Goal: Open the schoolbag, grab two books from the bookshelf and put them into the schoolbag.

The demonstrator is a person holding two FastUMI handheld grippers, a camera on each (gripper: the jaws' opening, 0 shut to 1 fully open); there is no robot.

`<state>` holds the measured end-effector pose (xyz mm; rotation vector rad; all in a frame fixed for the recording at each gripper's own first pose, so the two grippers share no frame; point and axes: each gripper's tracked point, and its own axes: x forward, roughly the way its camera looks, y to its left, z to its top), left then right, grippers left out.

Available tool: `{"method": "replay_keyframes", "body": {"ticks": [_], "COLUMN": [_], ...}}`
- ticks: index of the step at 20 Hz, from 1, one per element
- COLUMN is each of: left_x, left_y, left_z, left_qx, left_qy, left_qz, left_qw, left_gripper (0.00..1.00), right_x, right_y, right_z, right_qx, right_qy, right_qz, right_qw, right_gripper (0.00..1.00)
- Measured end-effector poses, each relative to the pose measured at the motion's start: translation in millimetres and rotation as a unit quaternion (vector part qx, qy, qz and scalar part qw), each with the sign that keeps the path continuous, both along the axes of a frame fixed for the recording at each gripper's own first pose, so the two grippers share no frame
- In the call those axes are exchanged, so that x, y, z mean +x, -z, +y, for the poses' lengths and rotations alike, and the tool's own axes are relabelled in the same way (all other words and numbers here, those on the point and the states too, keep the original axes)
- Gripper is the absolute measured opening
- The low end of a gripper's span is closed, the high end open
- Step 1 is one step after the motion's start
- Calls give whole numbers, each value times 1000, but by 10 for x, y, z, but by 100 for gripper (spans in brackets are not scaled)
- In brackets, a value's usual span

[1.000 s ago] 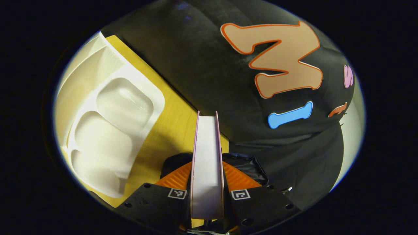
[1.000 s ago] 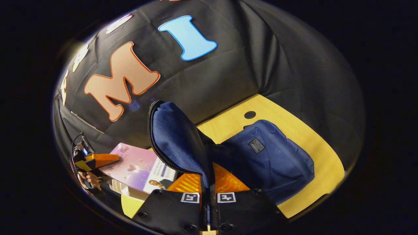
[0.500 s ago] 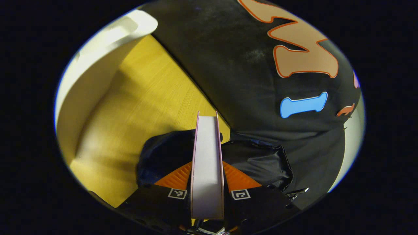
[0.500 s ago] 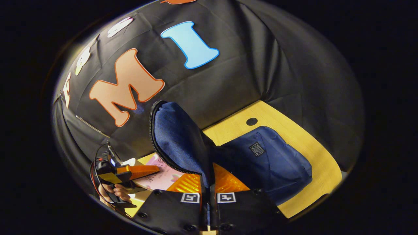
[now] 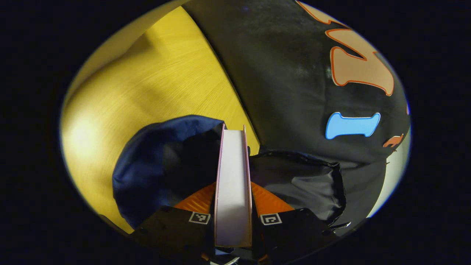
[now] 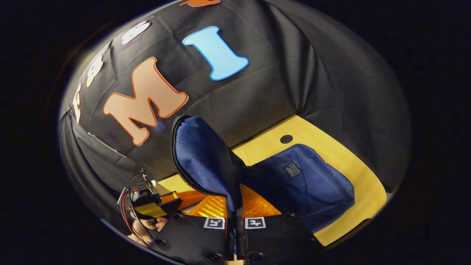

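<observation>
Pinching a book (image 5: 233, 191) edge-on, its long axis running straight ahead, the left gripper (image 5: 233, 224) points it at the schoolbag (image 5: 162, 162) mouth just beyond on the table (image 5: 147, 81). Rightward, the right gripper (image 6: 235, 217) clamps the bag's raised flap (image 6: 200, 158), holding that mouth open.

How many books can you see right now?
1. A book is clamped edge-on between the left gripper fingers, poised at the open mouth of the blue schoolbag, whose flap the right gripper holds up. Any book already inside the bag would be hidden.
</observation>
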<state>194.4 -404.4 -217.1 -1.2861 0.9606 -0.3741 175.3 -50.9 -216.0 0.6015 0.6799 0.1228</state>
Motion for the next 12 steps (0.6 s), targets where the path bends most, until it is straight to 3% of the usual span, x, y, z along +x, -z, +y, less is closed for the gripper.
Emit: {"method": "replay_keyframes", "body": {"ticks": [5,8,11,12], "left_x": [-47,-59,-87,-113], "left_y": [66,126,225,339], "left_z": [-193,-201,-200,-170], "left_qx": [-17,-20,-6,18], "left_qy": [-17,-23,-19,-10], "left_qz": [8,20,32,46], "left_qw": [1000,999,999,999], "left_gripper": [33,38,37,34], "right_x": [39,73,50,48], "right_y": [12,29,67,85], "right_z": [24,-11,-25,-30], "right_qx": [6,14,19,20], "right_qy": [3,9,12,12], "right_qz": [-4,-2,2,5], "right_qw": [1000,1000,1000,1000], "right_gripper": [5,5,6,6]}}
